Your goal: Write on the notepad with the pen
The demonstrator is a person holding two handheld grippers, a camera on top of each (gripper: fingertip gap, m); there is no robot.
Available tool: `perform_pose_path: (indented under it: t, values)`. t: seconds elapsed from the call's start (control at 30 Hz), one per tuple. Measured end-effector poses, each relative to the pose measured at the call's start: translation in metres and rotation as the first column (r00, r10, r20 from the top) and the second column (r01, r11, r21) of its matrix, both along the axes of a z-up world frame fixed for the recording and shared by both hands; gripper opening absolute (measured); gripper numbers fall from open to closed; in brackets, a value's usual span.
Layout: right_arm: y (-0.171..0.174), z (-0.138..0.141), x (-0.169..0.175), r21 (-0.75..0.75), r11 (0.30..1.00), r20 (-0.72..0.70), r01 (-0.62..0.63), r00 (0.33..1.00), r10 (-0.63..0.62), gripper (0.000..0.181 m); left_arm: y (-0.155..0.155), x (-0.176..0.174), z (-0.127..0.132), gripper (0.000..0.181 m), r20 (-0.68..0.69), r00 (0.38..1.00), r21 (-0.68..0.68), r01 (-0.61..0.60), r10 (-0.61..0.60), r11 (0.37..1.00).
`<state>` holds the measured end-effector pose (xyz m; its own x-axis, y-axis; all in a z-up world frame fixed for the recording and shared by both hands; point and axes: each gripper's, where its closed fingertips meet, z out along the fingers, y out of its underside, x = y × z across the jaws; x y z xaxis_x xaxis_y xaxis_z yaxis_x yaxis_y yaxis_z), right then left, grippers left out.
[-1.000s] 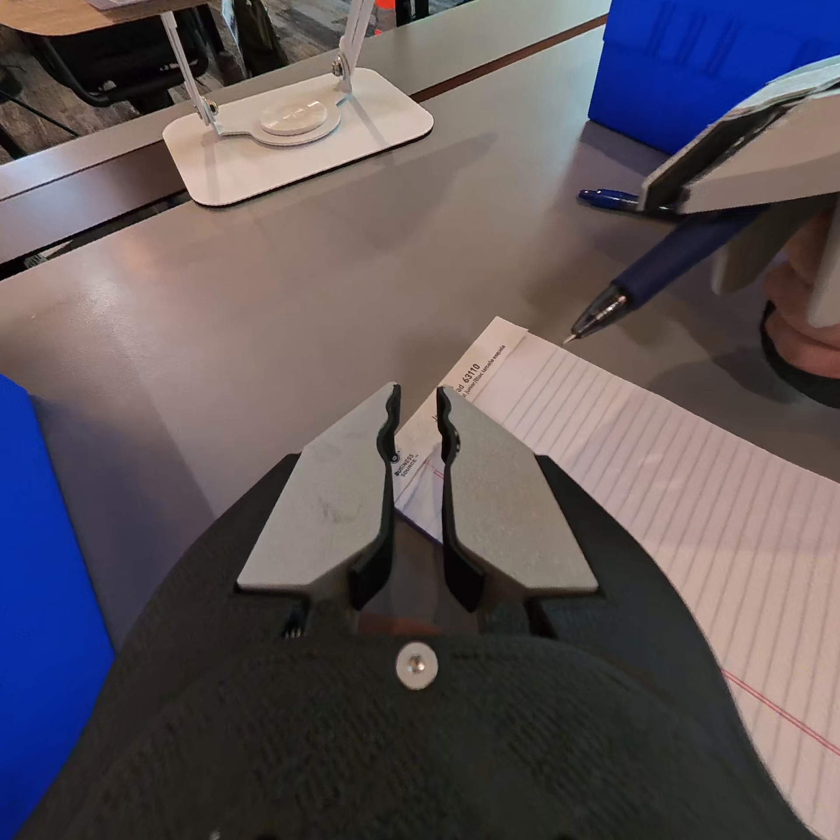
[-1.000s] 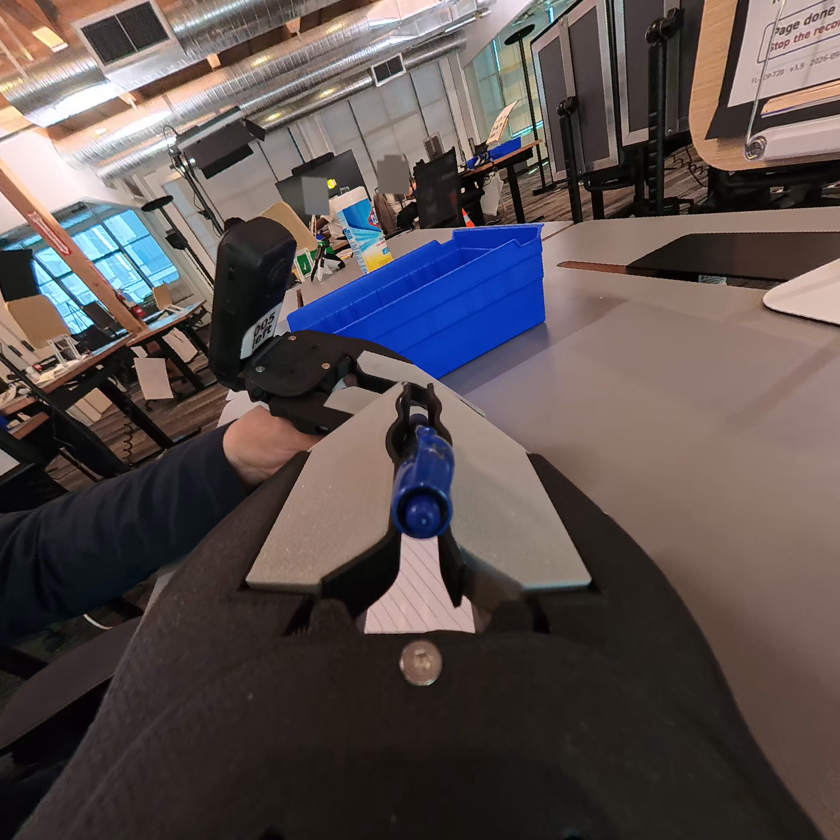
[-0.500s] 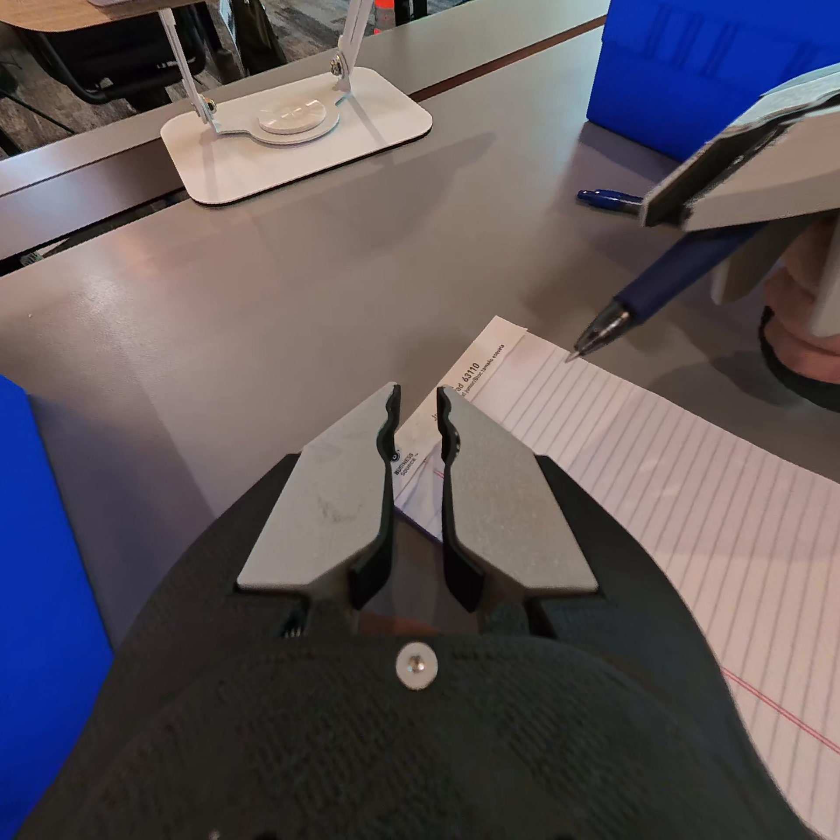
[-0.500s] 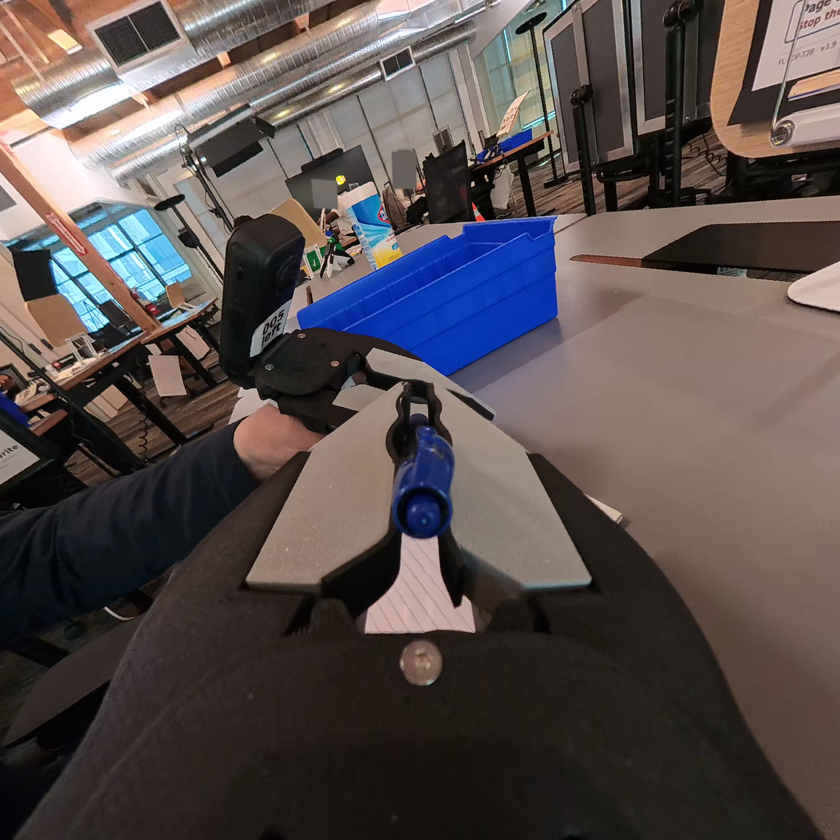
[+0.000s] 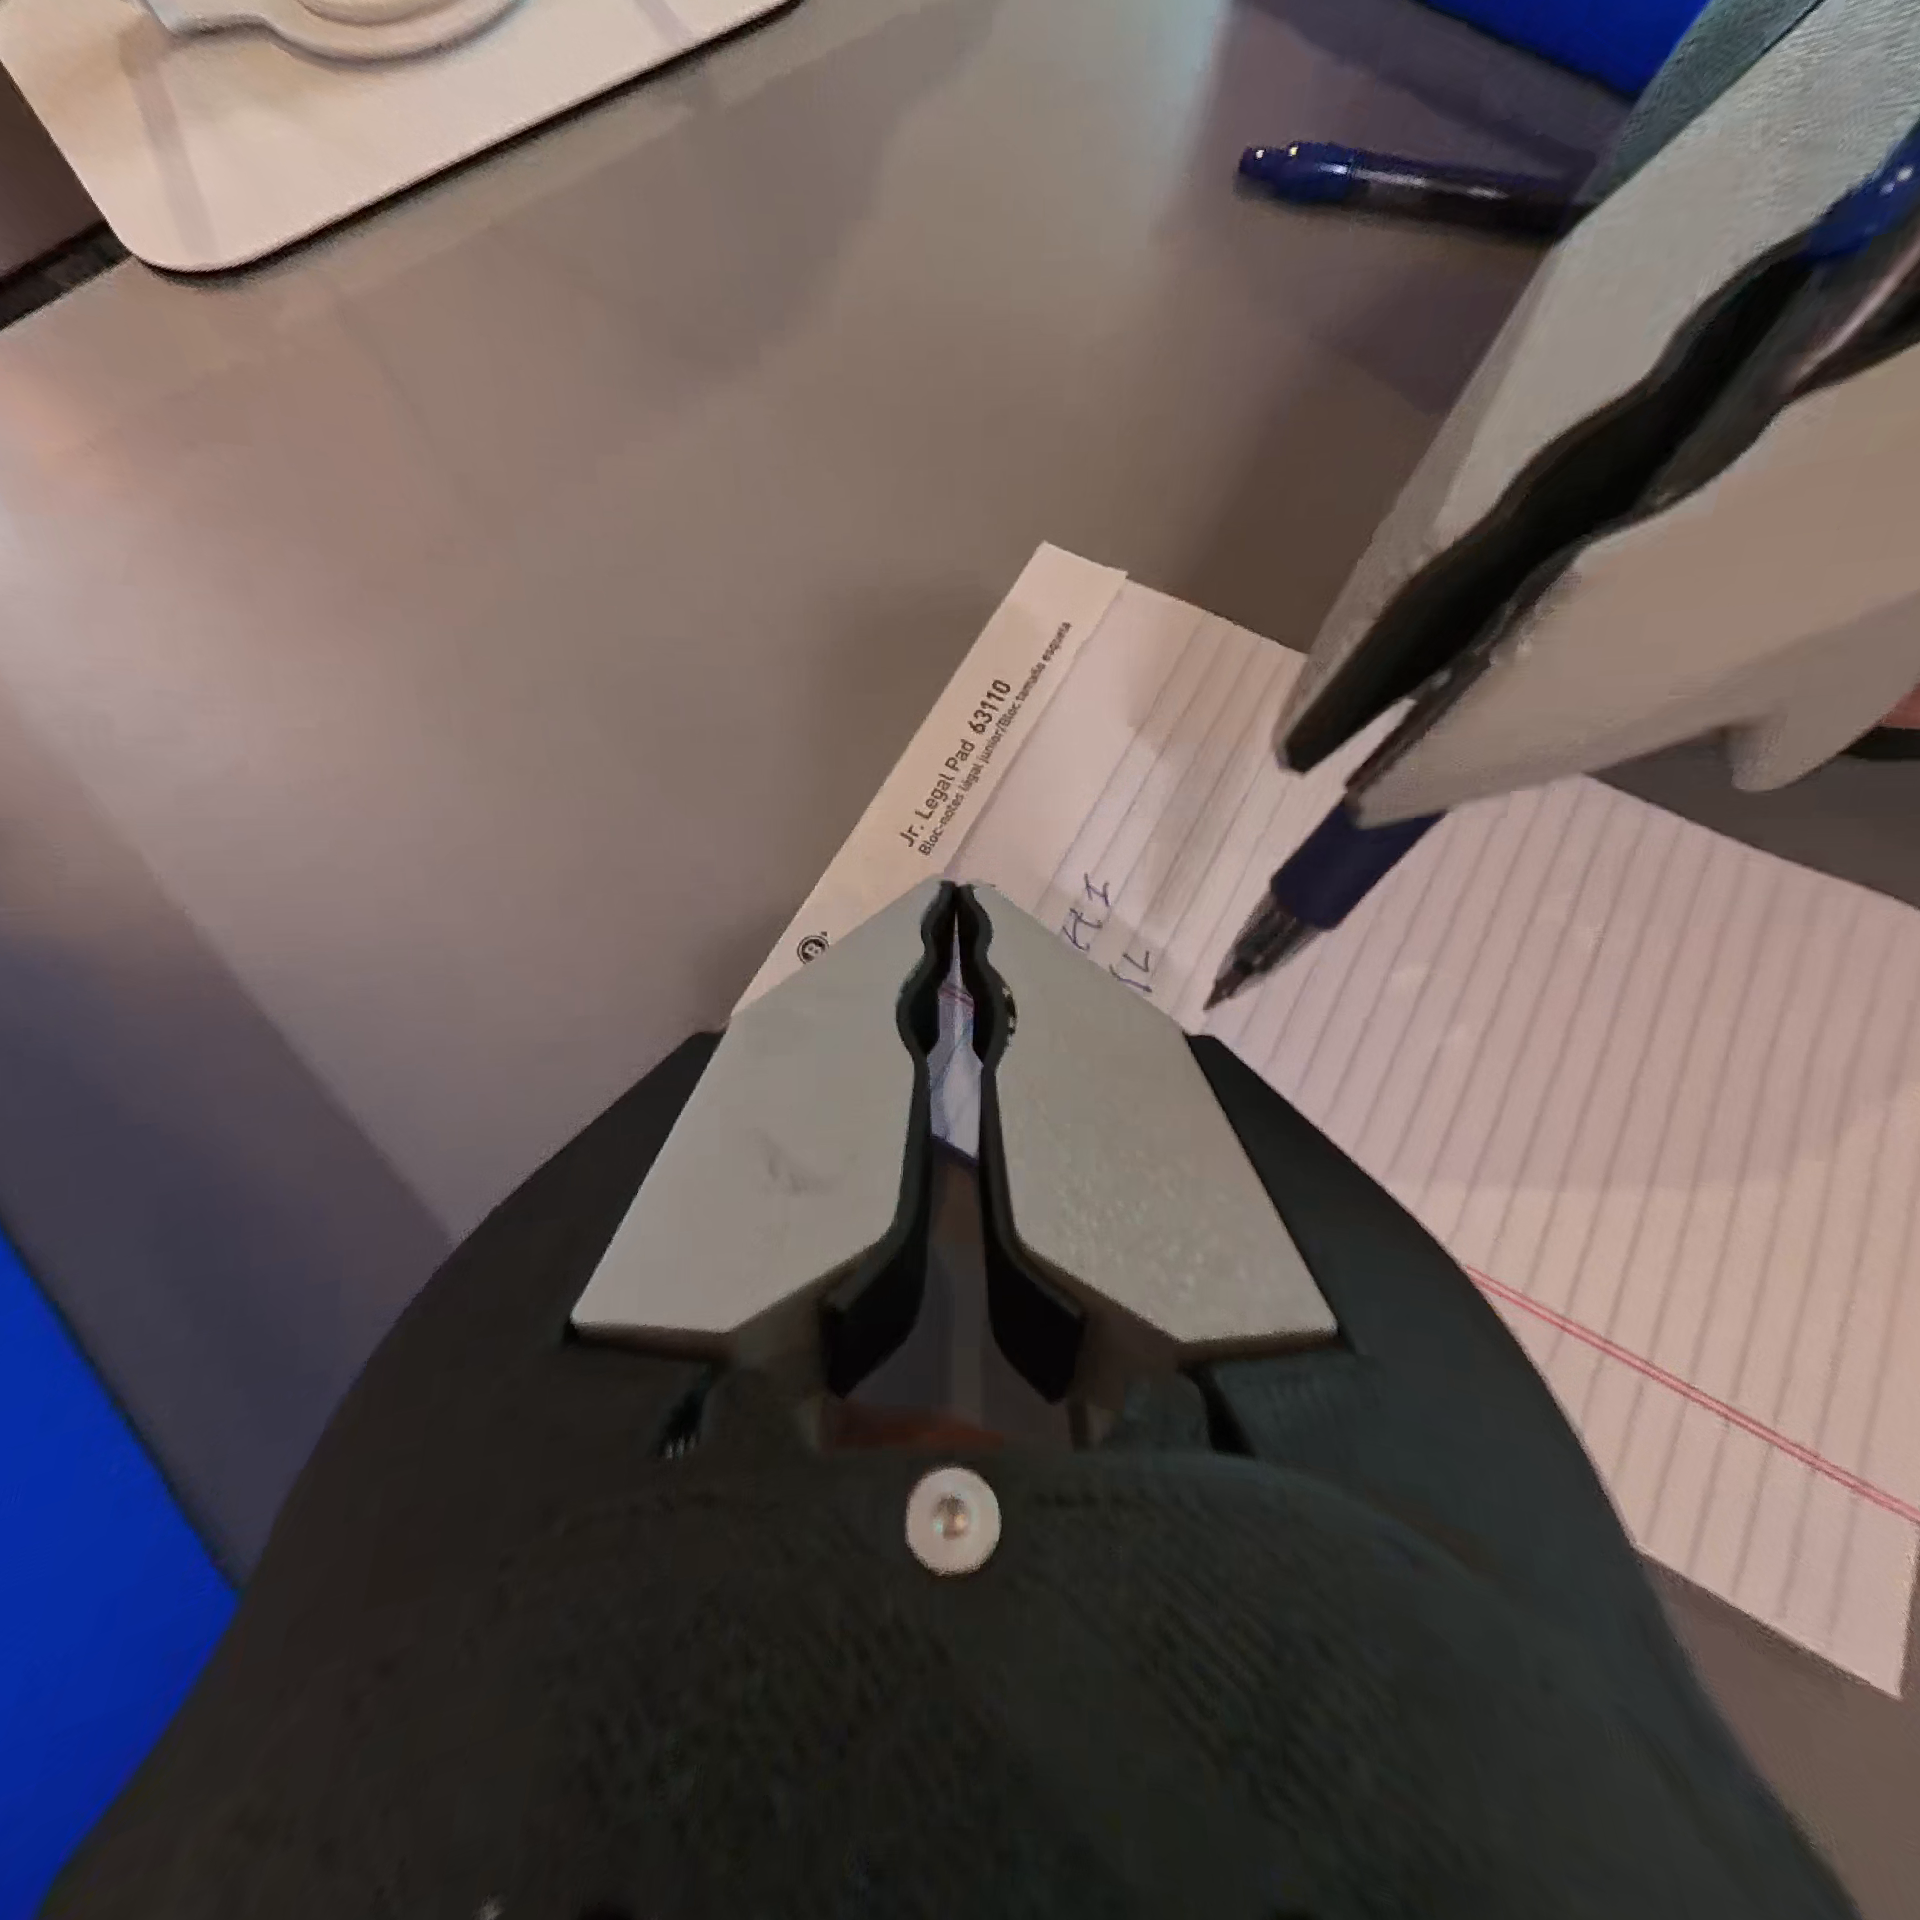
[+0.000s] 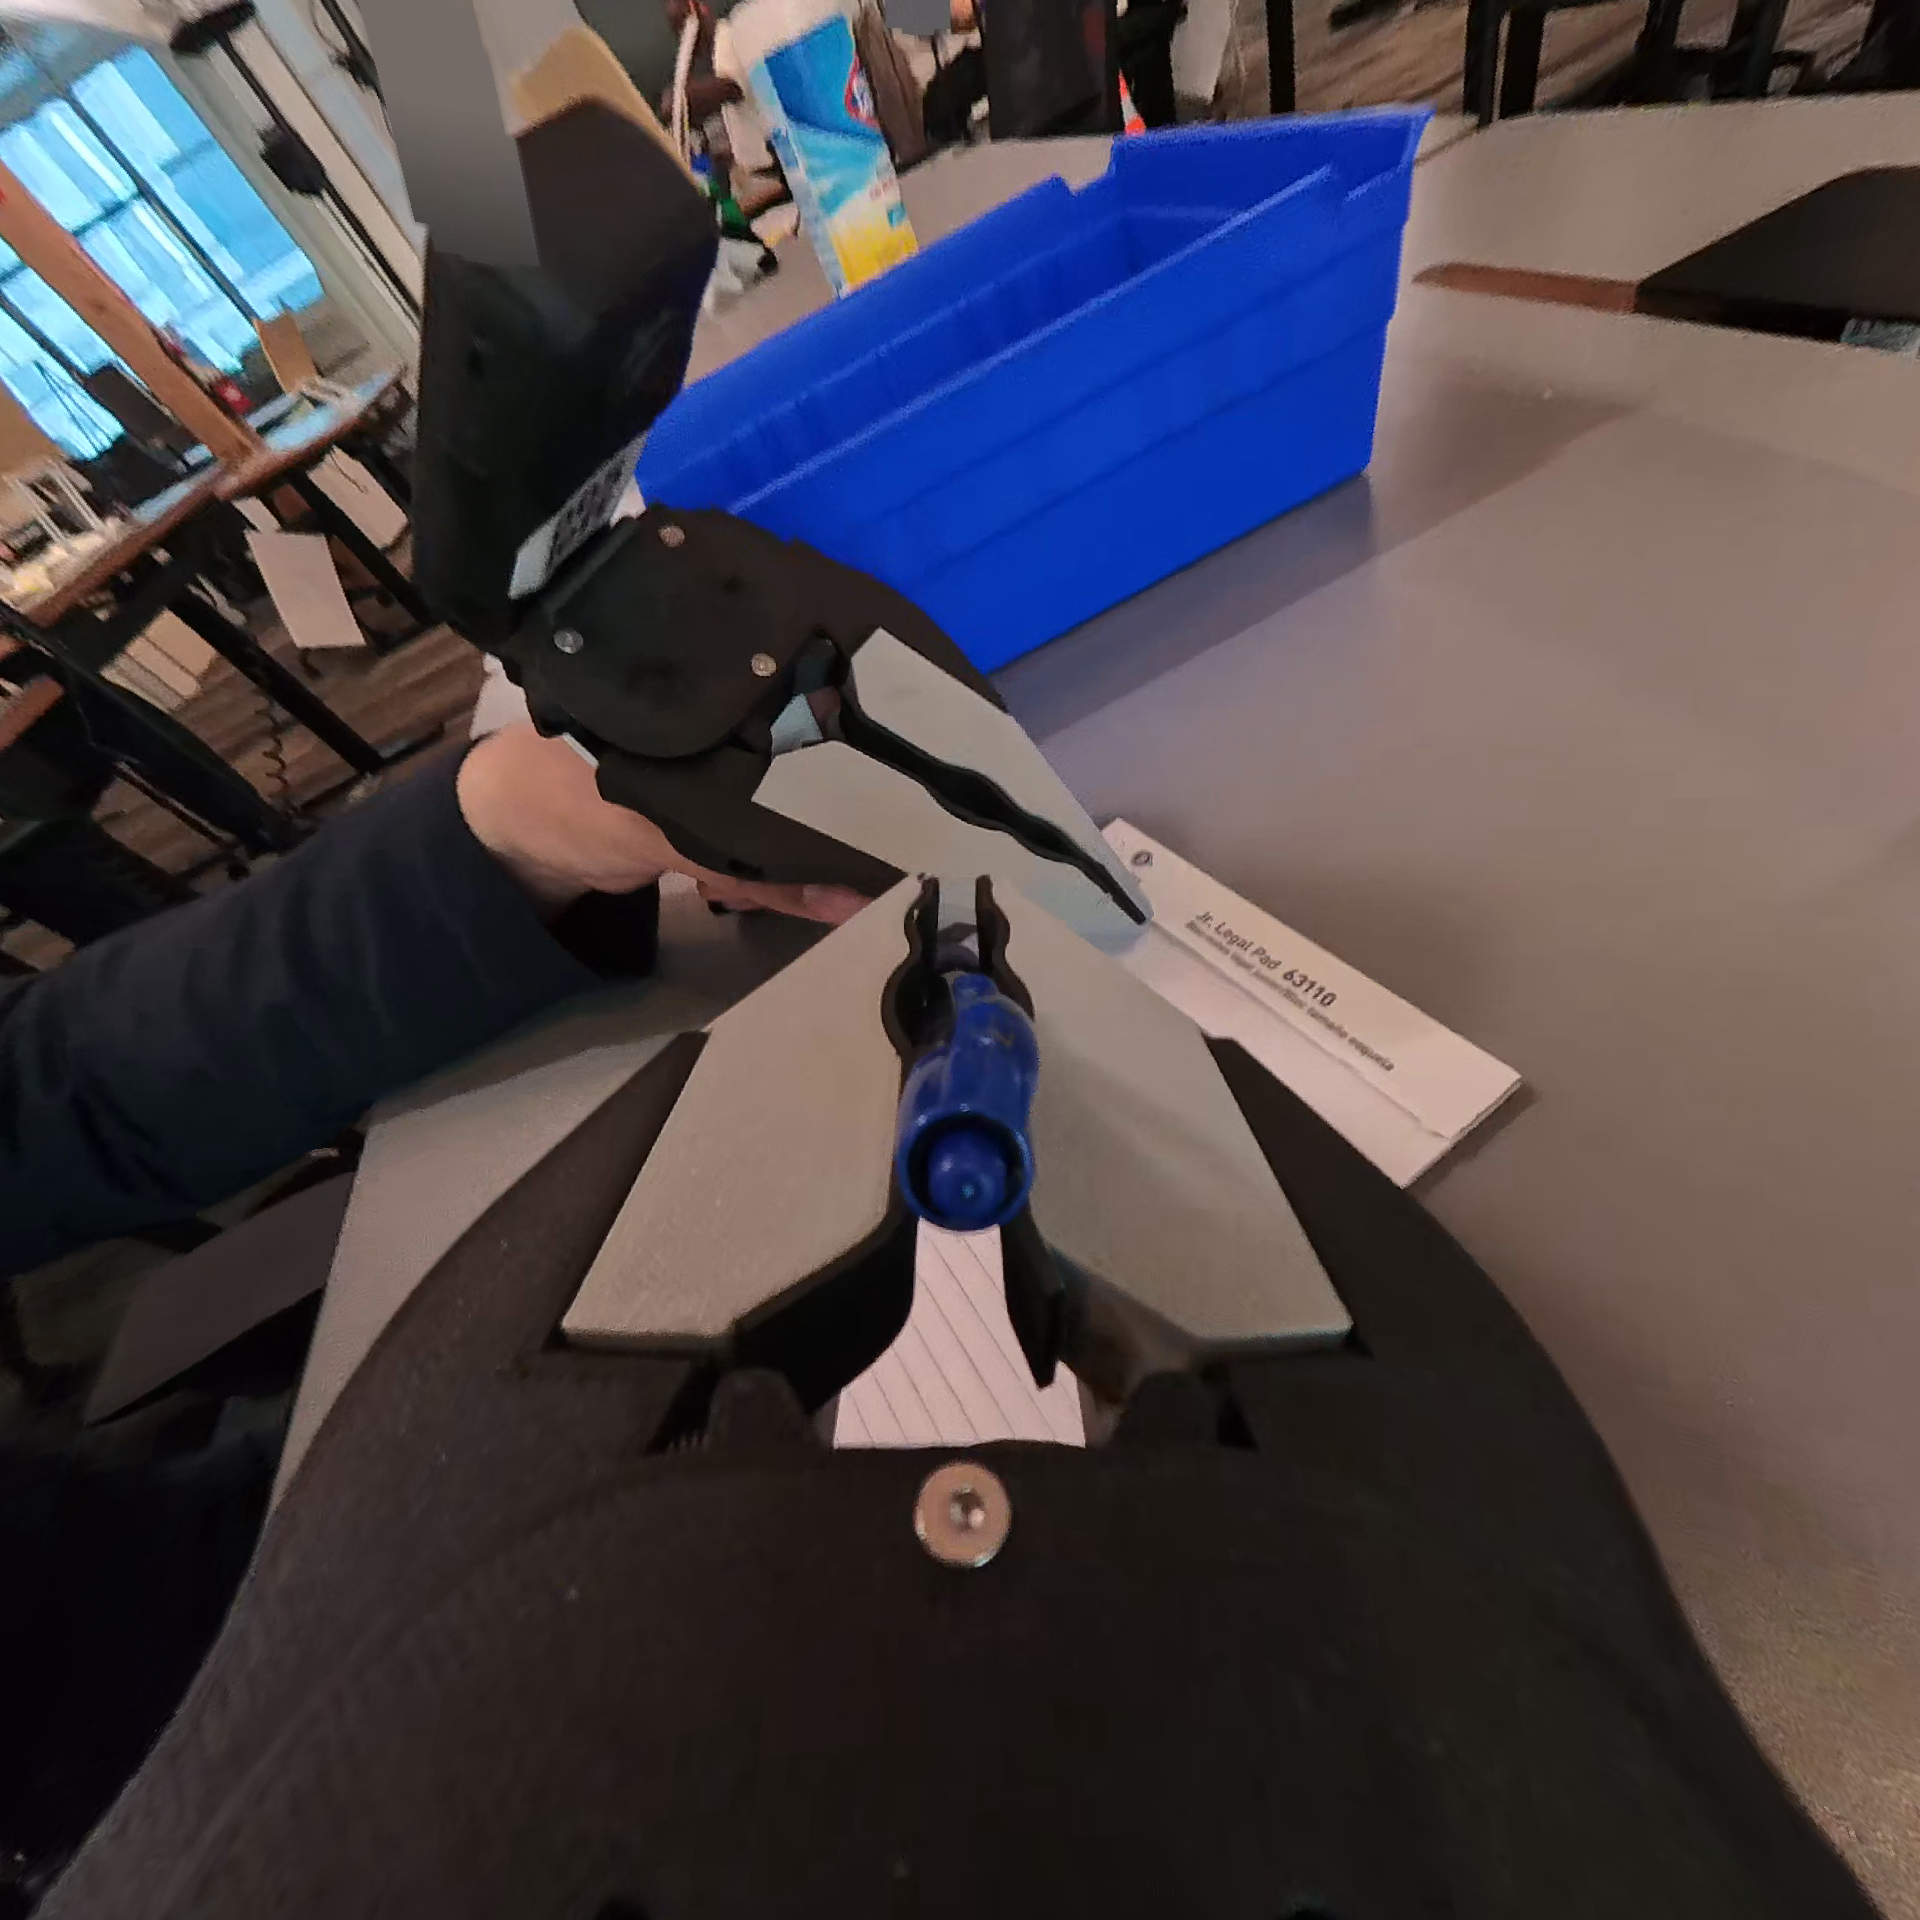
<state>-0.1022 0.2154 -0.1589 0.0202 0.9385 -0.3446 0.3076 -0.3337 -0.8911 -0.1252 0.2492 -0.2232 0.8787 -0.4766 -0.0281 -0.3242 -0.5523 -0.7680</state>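
Now the right gripper [image 5: 1340,774] has brought its held pen [image 5: 1314,883] onto the notepad [image 5: 1558,1143], mid-frame; the left gripper [image 5: 956,896], pinched closed, pins its corner so it won't slide.

Printed lettering lines the notepad [image 5: 940,790] header band (handwritten blue marks beside it).

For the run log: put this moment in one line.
right gripper: shut on pen | tip on notepad, ink marks present | left gripper: shut, pressing notepad corner
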Motion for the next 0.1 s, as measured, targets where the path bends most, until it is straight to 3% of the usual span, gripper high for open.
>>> perform_pose_path:
  t: [0.1]
  values:
    - [-0.0053, -0.0100, -0.0045, 0.036, 0.999, 0.048, -0.012, 0.999, 0.010, 0.003, -0.0012, -0.0004, -0.0033, 0.000, -0.009, 1.000, -0.018, 0.003, -0.003, 1.000]
